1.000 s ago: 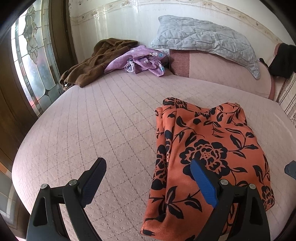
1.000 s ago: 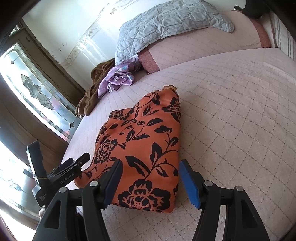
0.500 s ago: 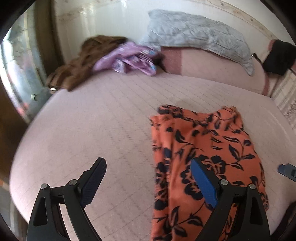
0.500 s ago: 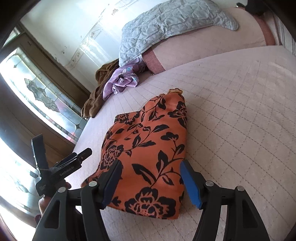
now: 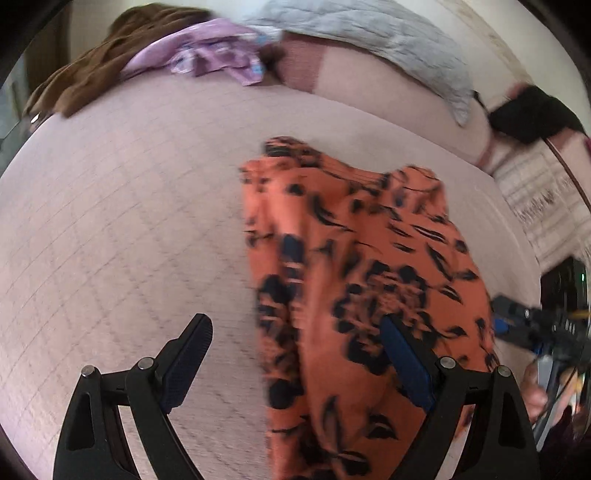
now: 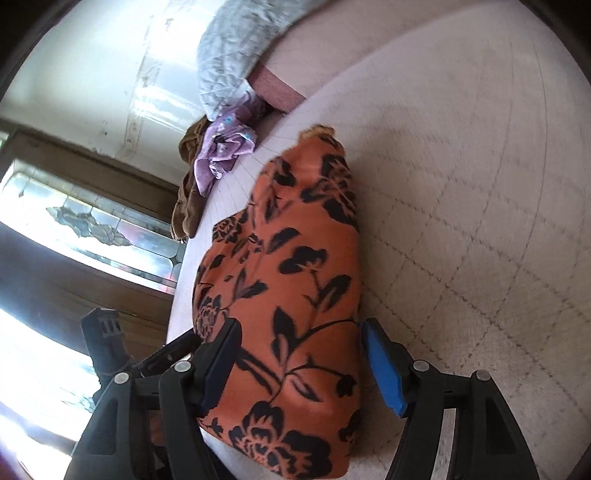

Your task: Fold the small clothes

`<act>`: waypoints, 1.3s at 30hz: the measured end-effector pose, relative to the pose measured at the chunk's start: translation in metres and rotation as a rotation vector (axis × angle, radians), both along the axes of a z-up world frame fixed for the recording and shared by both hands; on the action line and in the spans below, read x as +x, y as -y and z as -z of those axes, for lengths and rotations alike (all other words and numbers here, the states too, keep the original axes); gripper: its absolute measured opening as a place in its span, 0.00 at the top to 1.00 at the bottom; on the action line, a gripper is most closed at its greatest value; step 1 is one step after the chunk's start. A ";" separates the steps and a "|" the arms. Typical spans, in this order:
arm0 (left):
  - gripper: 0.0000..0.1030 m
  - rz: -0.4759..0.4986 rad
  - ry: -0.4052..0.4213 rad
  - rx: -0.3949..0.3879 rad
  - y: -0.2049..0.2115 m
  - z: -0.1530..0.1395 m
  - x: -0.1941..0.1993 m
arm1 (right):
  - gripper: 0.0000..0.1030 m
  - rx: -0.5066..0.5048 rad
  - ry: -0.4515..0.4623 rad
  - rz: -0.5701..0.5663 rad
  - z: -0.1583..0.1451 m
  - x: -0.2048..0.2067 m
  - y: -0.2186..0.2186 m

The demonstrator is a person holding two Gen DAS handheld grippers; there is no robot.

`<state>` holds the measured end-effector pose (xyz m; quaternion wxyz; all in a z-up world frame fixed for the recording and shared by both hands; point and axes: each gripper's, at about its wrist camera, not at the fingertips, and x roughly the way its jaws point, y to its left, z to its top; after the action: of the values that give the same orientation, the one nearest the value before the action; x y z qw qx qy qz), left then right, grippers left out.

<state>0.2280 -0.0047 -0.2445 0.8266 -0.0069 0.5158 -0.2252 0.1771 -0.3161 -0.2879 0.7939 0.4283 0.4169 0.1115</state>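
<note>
An orange garment with black flowers (image 5: 354, 280) lies folded lengthwise on the pink quilted bed (image 5: 129, 221). My left gripper (image 5: 295, 326) is open above its near left part, and the cloth's left edge runs between the fingers. The blue-padded finger (image 5: 402, 362) is over the cloth and the other finger is over bare bedspread. In the right wrist view my right gripper (image 6: 300, 329) is open and straddles the near end of the garment (image 6: 295, 266), with its pads not pressing the cloth. The right gripper (image 5: 517, 325) also shows at the left wrist view's right edge.
At the head of the bed lie a brown garment (image 5: 99, 62), a purple garment (image 5: 207, 55), a grey quilted pillow (image 5: 369, 33) on a pink bolster (image 5: 369, 96) and a black item (image 5: 532, 114). A stained-glass panel (image 6: 92, 229) stands left of the bed.
Both grippers have tipped downward and come closer to the orange garment, which now fills more of each view. The right gripper has rolled. Both stay open.
</note>
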 end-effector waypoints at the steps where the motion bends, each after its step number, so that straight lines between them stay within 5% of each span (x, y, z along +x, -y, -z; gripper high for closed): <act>1: 0.10 -0.008 -0.018 -0.018 -0.002 0.001 0.002 | 0.31 0.018 -0.009 -0.006 0.005 0.001 0.001; 8: 0.10 0.035 -0.235 -0.182 -0.004 0.022 0.014 | 0.30 0.077 0.012 -0.047 0.016 0.012 -0.004; 19: 0.11 0.029 -0.350 -0.350 -0.006 0.030 0.026 | 0.29 0.072 -0.002 -0.101 0.019 0.052 -0.019; 22: 0.12 0.022 -0.364 -0.360 -0.001 0.032 0.028 | 0.29 0.061 -0.013 -0.114 0.021 0.064 -0.024; 26: 0.33 0.005 -0.359 -0.342 0.000 0.035 0.028 | 0.29 0.040 -0.018 -0.116 0.021 0.070 -0.029; 32: 0.48 0.020 -0.325 -0.318 -0.003 0.035 0.026 | 0.36 -0.011 -0.025 -0.087 0.019 0.068 -0.035; 39: 0.55 0.031 -0.279 -0.297 0.003 0.030 0.021 | 0.45 -0.169 -0.039 -0.061 0.001 0.062 -0.053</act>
<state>0.2492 -0.0072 -0.2745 0.7335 -0.1519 0.5863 -0.3084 0.2394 -0.2632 -0.2886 0.8153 0.3487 0.4531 0.0916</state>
